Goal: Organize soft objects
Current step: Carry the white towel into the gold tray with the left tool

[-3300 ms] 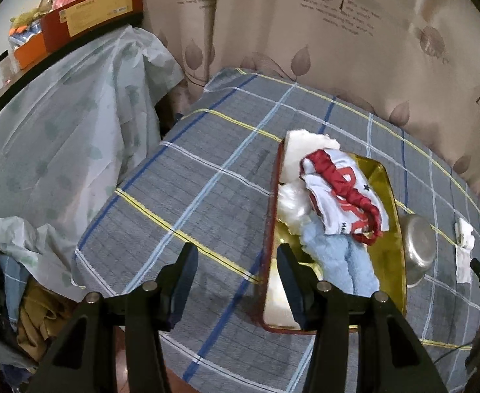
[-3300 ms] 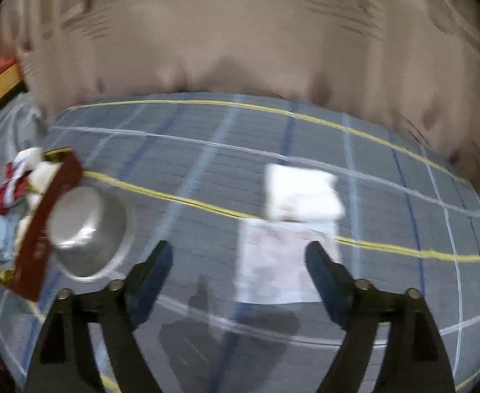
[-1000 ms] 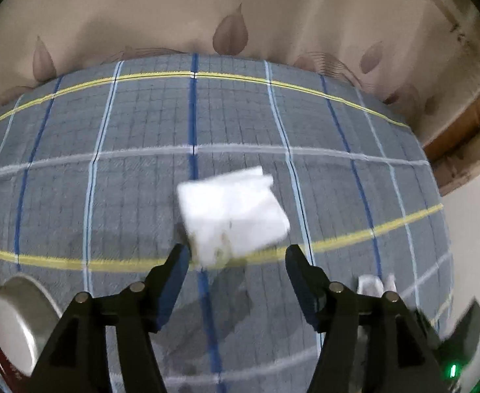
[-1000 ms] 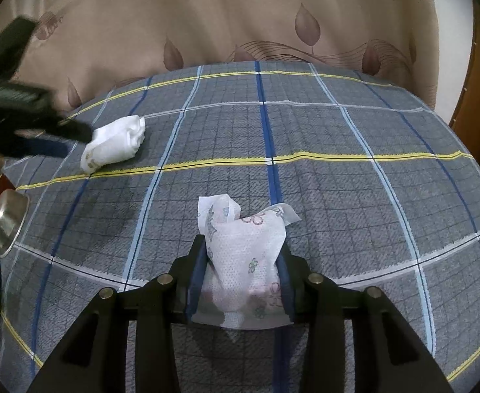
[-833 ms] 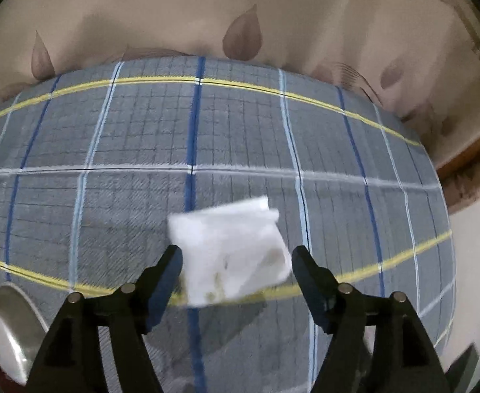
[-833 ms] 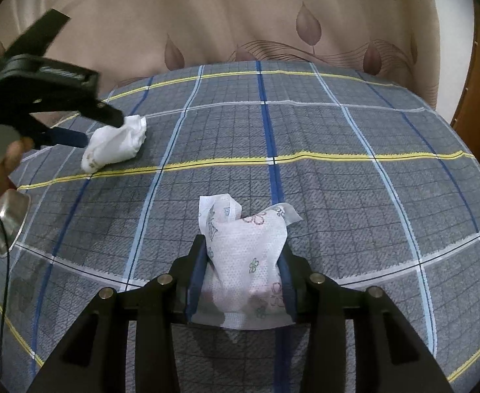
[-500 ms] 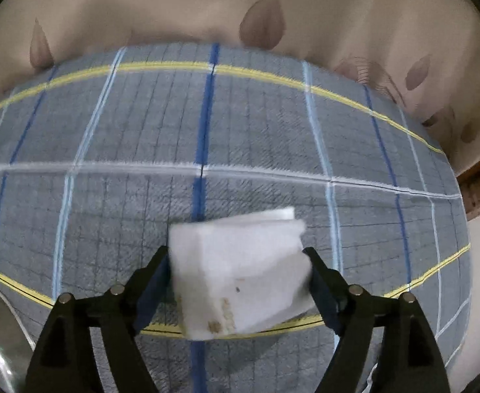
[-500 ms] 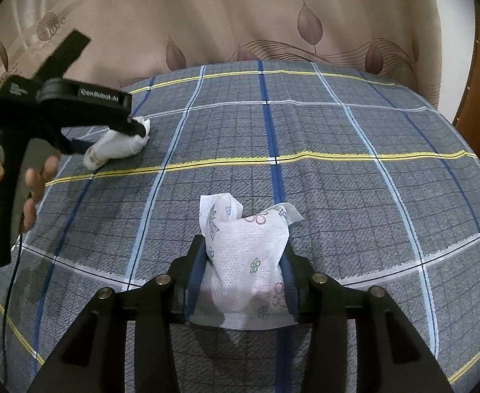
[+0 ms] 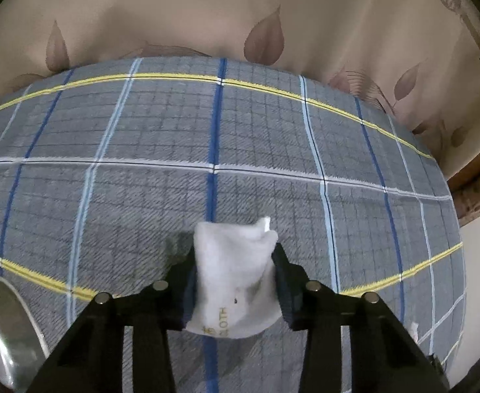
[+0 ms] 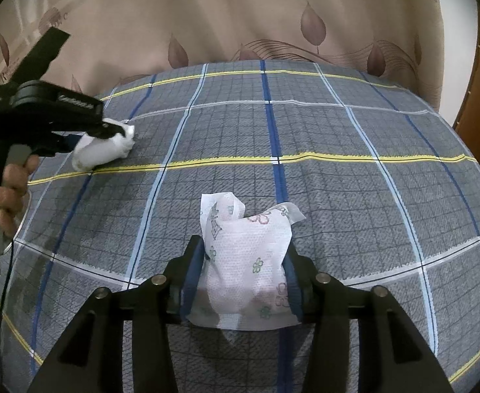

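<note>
Right now my left gripper (image 9: 235,273) has just been closing its jaws, and they are clamped on the white folded cloth (image 9: 236,275), which bulges up between them, gold lettering showing near its lower edge. It sits on the grey plaid tabletop (image 9: 207,137), over a blue stripe. My right gripper (image 10: 244,270) has its jaws pressed on the flower-printed tissue pack (image 10: 249,262), crumpled top poking out ahead. From the right wrist view I see the left gripper at the far left, a hand (image 10: 5,190) on its handle. A metal bowl (image 9: 0,327) lies at the left edge.
</note>
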Available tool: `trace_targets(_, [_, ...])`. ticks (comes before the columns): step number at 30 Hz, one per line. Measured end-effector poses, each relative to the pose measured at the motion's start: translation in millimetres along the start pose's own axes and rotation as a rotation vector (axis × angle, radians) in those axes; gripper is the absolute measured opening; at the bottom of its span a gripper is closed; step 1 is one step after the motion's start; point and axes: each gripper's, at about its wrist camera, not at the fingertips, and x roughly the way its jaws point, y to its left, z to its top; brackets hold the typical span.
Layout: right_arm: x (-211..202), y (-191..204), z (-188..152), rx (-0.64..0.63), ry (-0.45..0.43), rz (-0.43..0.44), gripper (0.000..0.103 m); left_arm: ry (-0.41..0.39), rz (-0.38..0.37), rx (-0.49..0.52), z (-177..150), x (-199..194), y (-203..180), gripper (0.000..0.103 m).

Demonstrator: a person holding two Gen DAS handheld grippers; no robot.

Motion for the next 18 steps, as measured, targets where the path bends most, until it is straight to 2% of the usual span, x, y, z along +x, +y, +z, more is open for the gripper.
trace_targets(8, [2.0,2.5,-0.6,-0.02,0.004,-0.015,0.047,-0.003,-0.007,0.022,-22.1,-28.7,4.9,0.037])
trace_targets(13, [2.8,3.4,-1.3,-0.028,0.004,-0.024,0.047,0.006,-0.03,0.052,-44.2,-57.9,5.9,0.037])
trace_targets(18, [3.7,5.0,-1.3,-0.036,0.005,-0.033,0.047,-0.003,-0.019,0.086,-70.5,-91.8,12.2,0.037])
